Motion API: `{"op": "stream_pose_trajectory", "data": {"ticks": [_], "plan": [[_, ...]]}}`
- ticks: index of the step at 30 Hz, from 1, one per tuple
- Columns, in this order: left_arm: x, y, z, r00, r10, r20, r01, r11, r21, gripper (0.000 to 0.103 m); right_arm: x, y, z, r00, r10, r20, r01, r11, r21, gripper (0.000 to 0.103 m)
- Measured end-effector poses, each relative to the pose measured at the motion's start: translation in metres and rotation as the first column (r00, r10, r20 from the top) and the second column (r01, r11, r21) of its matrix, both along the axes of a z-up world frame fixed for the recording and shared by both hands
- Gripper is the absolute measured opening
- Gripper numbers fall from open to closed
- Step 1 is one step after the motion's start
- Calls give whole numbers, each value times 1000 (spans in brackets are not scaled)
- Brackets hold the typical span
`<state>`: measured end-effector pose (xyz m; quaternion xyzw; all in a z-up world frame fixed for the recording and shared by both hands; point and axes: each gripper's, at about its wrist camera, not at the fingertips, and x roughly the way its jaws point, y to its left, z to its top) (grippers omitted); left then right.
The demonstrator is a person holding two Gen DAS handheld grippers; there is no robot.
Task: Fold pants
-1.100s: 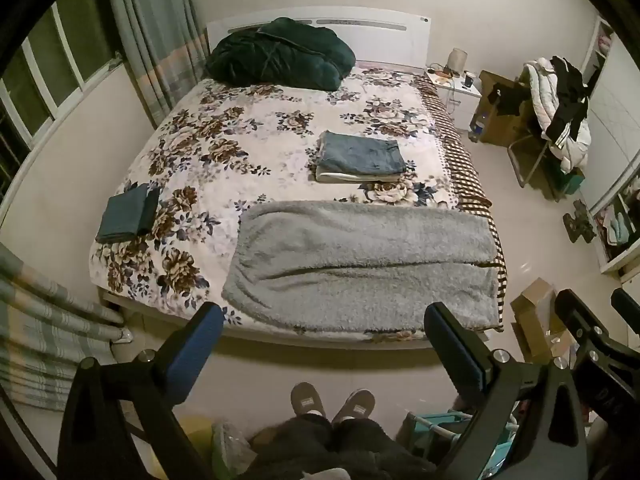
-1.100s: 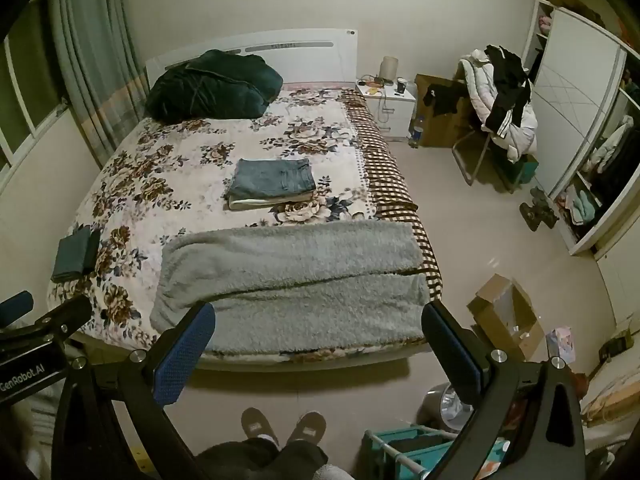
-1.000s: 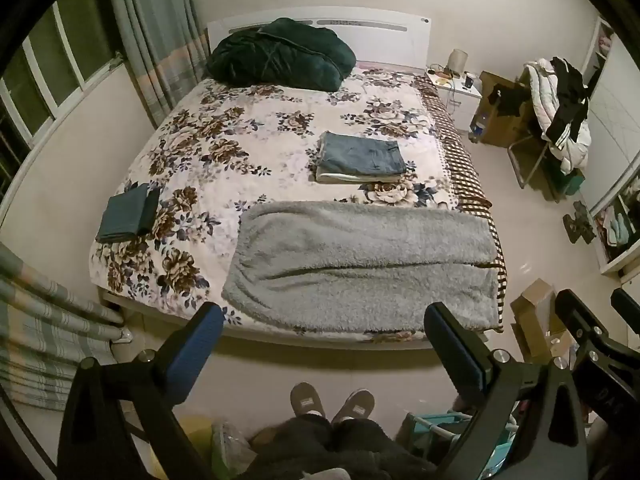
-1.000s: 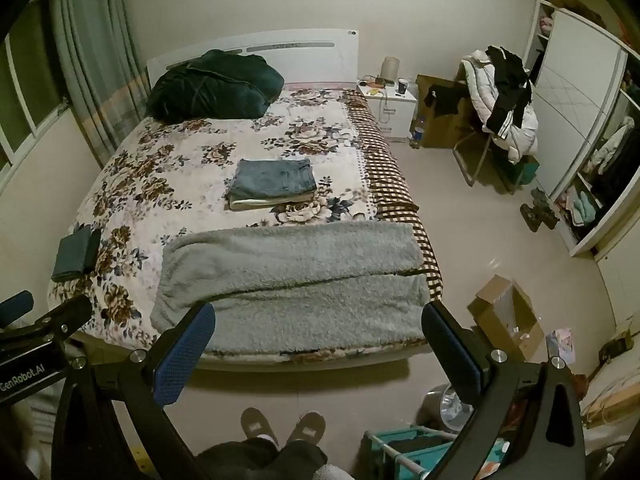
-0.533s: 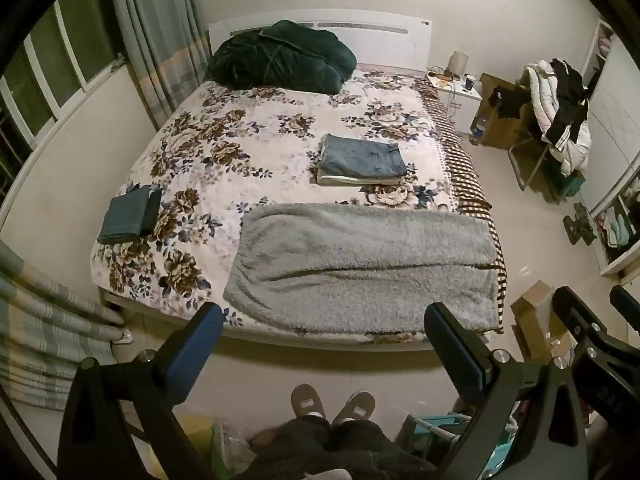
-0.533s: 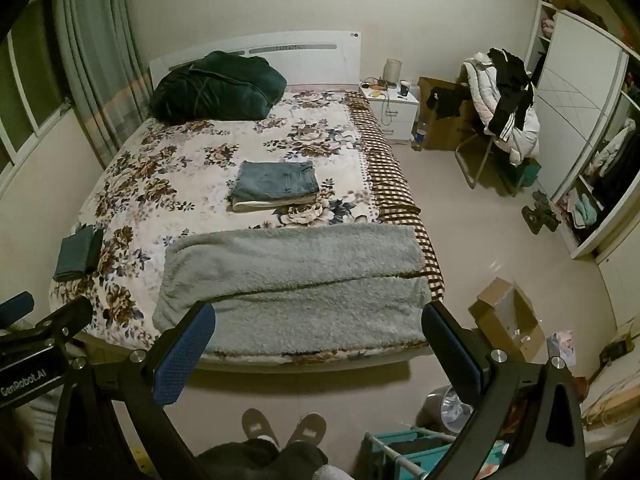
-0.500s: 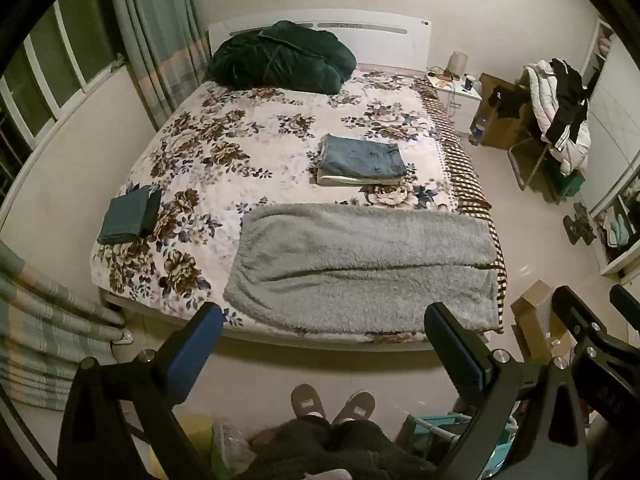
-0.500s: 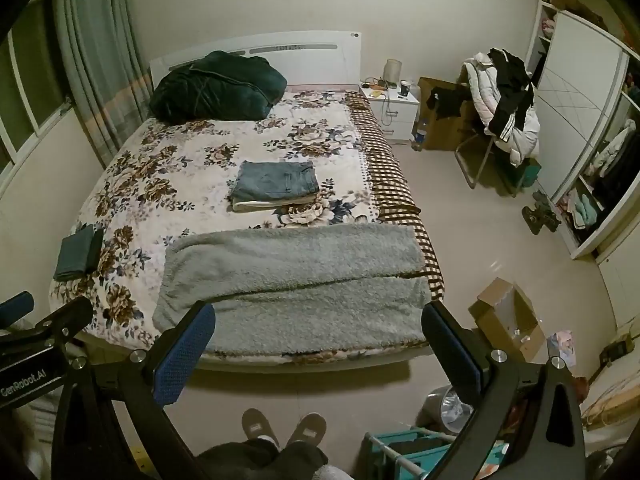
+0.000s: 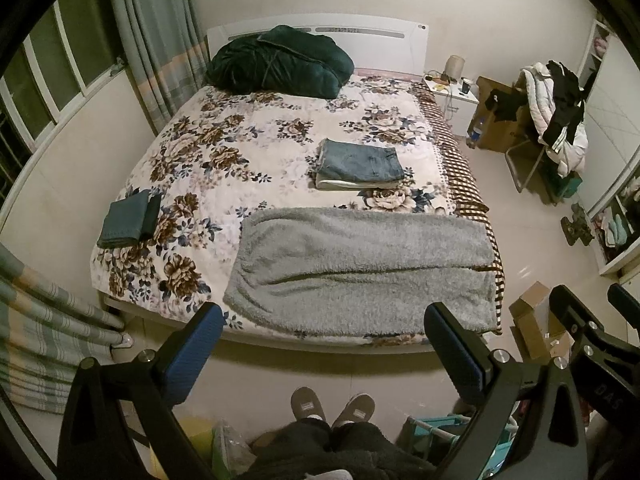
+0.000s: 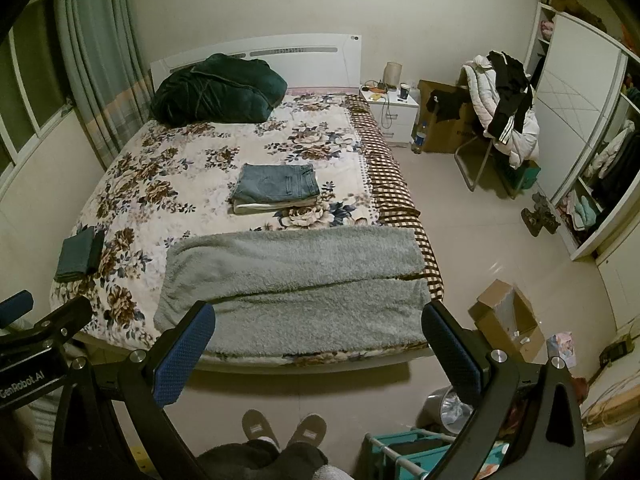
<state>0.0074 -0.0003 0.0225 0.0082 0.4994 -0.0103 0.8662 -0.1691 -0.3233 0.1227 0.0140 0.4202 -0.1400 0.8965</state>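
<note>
Grey fleece pants (image 9: 360,264) lie folded lengthwise along the foot of the flowered bed (image 9: 224,160); they also show in the right wrist view (image 10: 296,284). Folded blue jeans (image 9: 360,164) sit on a pale folded garment mid-bed, also in the right wrist view (image 10: 276,188). A small dark green folded piece (image 9: 128,218) lies near the bed's left edge. My left gripper (image 9: 322,344) and right gripper (image 10: 318,344) are both open and empty, held high above the floor before the bed's foot.
A dark green duvet (image 9: 280,62) is heaped at the headboard. A nightstand (image 10: 394,110), a chair piled with clothes (image 10: 504,100), a wardrobe (image 10: 580,120) and an open cardboard box (image 10: 506,320) stand to the right. Curtains (image 9: 36,336) hang on the left. The person's slippers (image 9: 332,404) are below.
Both views have drifted very slightly; nothing on the bed has moved and both grippers stay open.
</note>
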Motion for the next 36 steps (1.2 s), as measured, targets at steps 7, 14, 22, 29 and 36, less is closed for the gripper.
{"op": "stream_pose_trajectory", "data": {"ticks": [7,14,22,29,36], "plan": [[0,-1,2,1000,0,8,0,1000,0,103,-1,1,1,1000,2,3,-2,1000,-2,103],[4,-6,4,1000,1,12,-1,1000,1,103,-2,1,2,1000,1,3,-1,1000,-2,103],[3,-6,3,1000,0,15,0,1000,0,103,-2,0,2,1000,1,5,-1,1000,-3,103],[2,-6,3,1000,1,17,-1,1000,-1,103,-3,0,3,1000,1,9,-1,1000,-2,103],[5,-8,10,1000,0,20,0,1000,-2,103,-3,-1,5,1000,2,9,-1,1000,-2,103]]}}
